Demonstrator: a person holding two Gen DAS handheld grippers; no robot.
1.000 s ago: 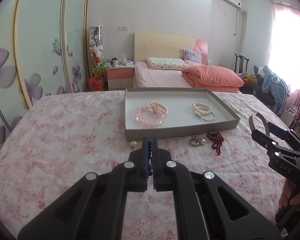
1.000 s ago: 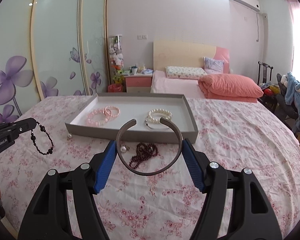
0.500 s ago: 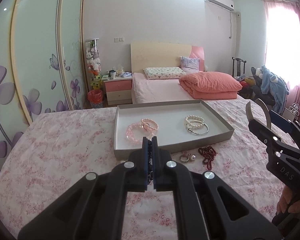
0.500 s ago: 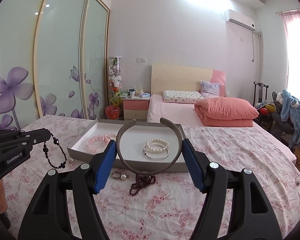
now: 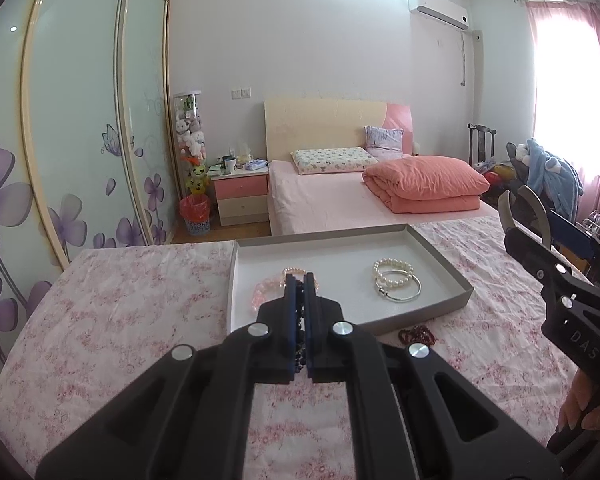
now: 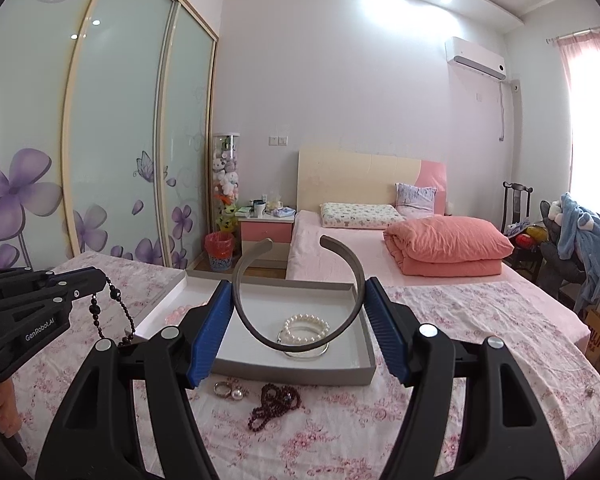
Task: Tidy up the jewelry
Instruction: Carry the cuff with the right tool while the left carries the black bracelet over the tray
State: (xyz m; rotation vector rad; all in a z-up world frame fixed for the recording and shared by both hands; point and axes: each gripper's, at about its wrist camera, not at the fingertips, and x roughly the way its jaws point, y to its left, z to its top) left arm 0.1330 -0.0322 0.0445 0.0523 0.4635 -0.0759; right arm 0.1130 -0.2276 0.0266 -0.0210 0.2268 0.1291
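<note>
My left gripper (image 5: 299,280) is shut on a black bead bracelet (image 6: 114,312), which hangs from it above the bed's left side. My right gripper (image 6: 298,300) is shut on a grey open cuff bangle (image 6: 296,344) and holds it in the air before the grey tray (image 6: 300,374). The tray (image 5: 452,298) holds pink bead bracelets (image 5: 266,294), a pearl bracelet (image 5: 392,272) and a silver bangle (image 5: 402,296). A dark red bead string (image 6: 274,404) and a ring with pearls (image 6: 230,390) lie on the floral sheet in front of the tray.
The tray sits on a pink floral bed sheet (image 6: 460,360). Behind it stand a second bed with an orange quilt (image 6: 446,248), a nightstand (image 6: 266,232) and sliding wardrobe doors (image 6: 120,160) at the left. A chair with clothes (image 6: 580,240) stands at the right.
Both grippers have risen and tilted up, each still holding its piece. The tray and loose jewelry now sit lower in both views.
</note>
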